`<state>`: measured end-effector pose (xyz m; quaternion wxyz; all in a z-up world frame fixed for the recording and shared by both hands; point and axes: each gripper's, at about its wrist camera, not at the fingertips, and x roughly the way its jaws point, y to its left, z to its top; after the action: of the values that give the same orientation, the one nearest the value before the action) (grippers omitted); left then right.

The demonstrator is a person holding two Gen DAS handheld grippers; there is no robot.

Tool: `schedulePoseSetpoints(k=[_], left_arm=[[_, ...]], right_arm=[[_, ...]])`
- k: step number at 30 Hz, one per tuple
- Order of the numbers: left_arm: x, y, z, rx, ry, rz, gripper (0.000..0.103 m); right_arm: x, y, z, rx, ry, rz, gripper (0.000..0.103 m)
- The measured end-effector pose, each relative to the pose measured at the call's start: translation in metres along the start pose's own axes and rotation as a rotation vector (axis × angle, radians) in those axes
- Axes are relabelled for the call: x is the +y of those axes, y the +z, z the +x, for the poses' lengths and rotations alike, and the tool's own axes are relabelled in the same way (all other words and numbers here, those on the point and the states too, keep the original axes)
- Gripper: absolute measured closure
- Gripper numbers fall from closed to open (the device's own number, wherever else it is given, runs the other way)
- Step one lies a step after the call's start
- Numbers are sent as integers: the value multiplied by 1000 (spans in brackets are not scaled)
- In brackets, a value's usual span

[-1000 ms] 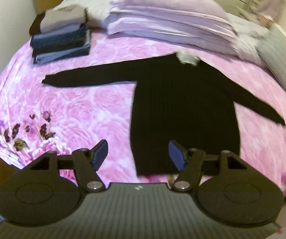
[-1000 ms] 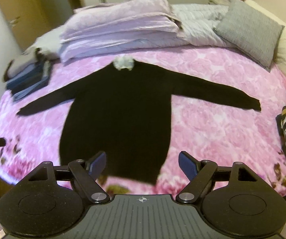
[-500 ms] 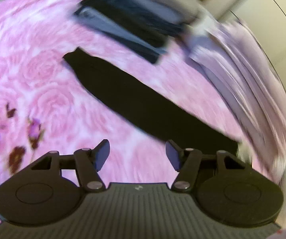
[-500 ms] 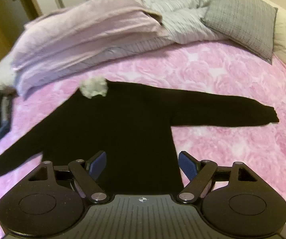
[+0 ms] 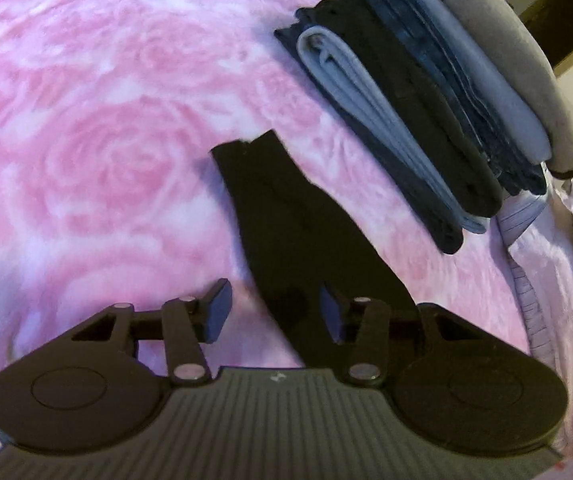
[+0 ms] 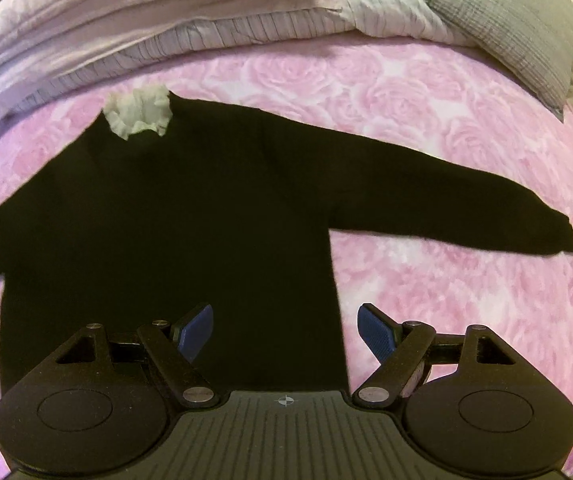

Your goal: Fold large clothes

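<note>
Pink rose-print bedspread [image 6: 426, 92] carries the black sweater [image 6: 190, 216], spread flat mid-bed with both sleeves out toward the side edges. Above the sweater's left sleeve [image 5: 286, 216], near the stacked folded clothes [image 5: 426, 112], the left gripper [image 5: 274, 312] has just been closing its jaws — the sleeve lies between them, not yet pinched. The right gripper [image 6: 284, 330] hovers wide open over the body's lower right edge. Best to lower until both pads straddle the sleeve, nip both layers, then carry it across the chest — no dragging.
</note>
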<state>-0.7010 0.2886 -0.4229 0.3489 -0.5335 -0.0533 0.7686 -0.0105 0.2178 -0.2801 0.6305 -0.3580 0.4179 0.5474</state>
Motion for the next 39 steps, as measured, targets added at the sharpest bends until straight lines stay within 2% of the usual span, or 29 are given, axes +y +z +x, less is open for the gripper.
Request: schedulePoseSetpoints(k=[4,6,8,11,15,19,21,22,23,24,26,28,31,33,35,37,39], left_arm=[[-9,3,7,-26,32,11,101],[-17,4,0,-48,27,-3,102],[-34,0,-19,-86,-34,-8,102],[-88,-22,-61,-117,-195,110,102],[-182,-82,-125,-130,-459,336,102],[-271,-181,-175,-70,-761,556,102],[-305,-237,-184,15,-886,667,91],[-314,-263,-183,46,-903,712,82],[-319,-286,-178,87,-894,747,75],[-320,-306,-168,137,-862,773,75],[-311,-335,-142,231,-755,834,76],[-288,-346,-122,252,-620,893,78],[-252,-329,-99,233,-439,906,78],[-232,-307,-87,195,-329,904,78],[-221,-285,-76,164,-260,885,77],[-213,-266,-67,144,-215,856,77],[-209,-253,-58,132,-203,854,76]], right_arm=[[-11,5,21,11,0,-1,26],[-17,8,25,1,12,-6,26],[-25,11,24,-19,21,-21,26],[-44,14,21,-40,24,-21,26],[-74,17,16,-56,25,30,26],[-100,20,8,-81,14,60,26],[-112,20,7,-89,6,73,26],[-117,21,7,-88,1,79,26],[-122,21,7,-86,-2,86,26],[-126,21,8,-82,-1,93,26],[-131,18,9,-76,1,96,26],[-135,15,12,-68,11,101,26],[-136,10,23,-72,83,137,26],[-134,12,35,-91,168,193,27],[-131,18,48,-124,280,266,29],[-124,29,66,-146,378,338,41],[-113,44,88,-155,469,394,46]])
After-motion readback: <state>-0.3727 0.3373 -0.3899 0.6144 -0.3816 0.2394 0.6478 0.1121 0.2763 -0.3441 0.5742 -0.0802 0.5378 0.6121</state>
